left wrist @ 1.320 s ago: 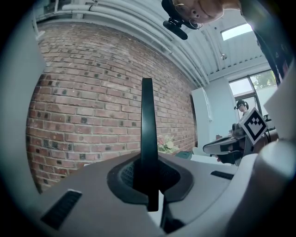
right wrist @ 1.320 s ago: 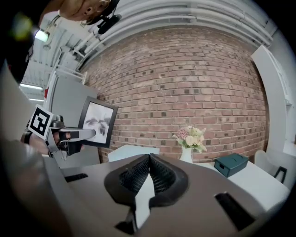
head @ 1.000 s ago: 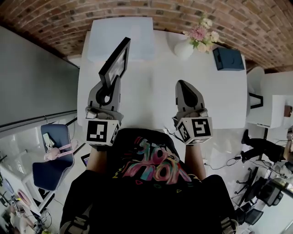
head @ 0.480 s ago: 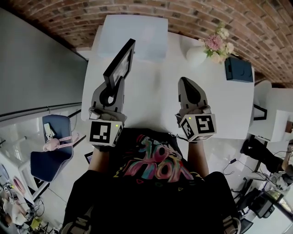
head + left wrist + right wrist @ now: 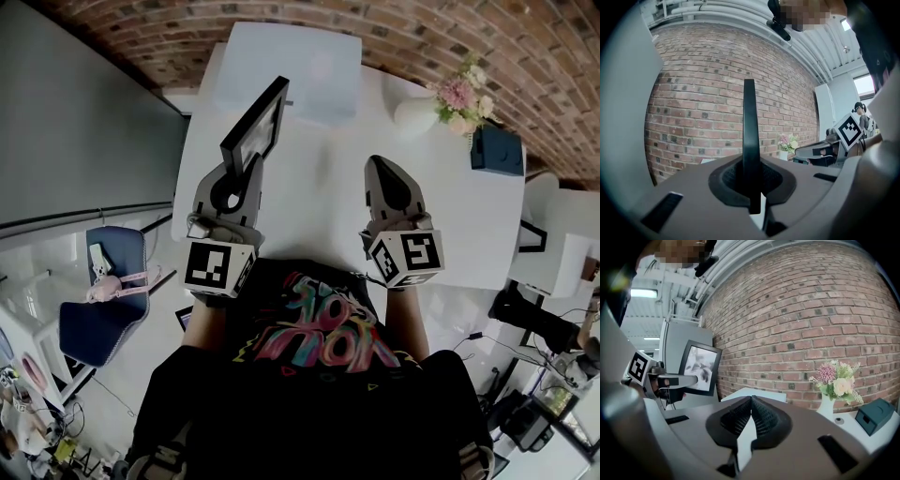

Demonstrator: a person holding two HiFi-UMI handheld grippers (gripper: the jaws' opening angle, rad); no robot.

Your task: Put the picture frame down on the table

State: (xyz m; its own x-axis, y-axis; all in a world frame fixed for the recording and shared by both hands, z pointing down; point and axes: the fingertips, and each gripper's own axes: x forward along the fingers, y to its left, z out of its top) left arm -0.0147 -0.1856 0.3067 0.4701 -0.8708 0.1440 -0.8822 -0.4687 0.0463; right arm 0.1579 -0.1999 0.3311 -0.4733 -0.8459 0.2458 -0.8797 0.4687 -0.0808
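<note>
While my left gripper [image 5: 246,172] is clenched on the picture frame [image 5: 255,124], the black frame stands on edge between its jaws and rises from them over the left part of the white table [image 5: 319,202]. In the right gripper view, the frame's pictured face turns toward my right side. Just beyond the frame, a flat white slab [image 5: 292,67] lies at the table's far edge, near the brick wall [image 5: 394,28]. My right gripper [image 5: 380,166] hovers over the table's middle, well apart from the frame, with its jaws pressed together on nothing. Farther right stand a white vase [image 5: 412,114] of flowers and a dark blue box [image 5: 495,150].
</note>
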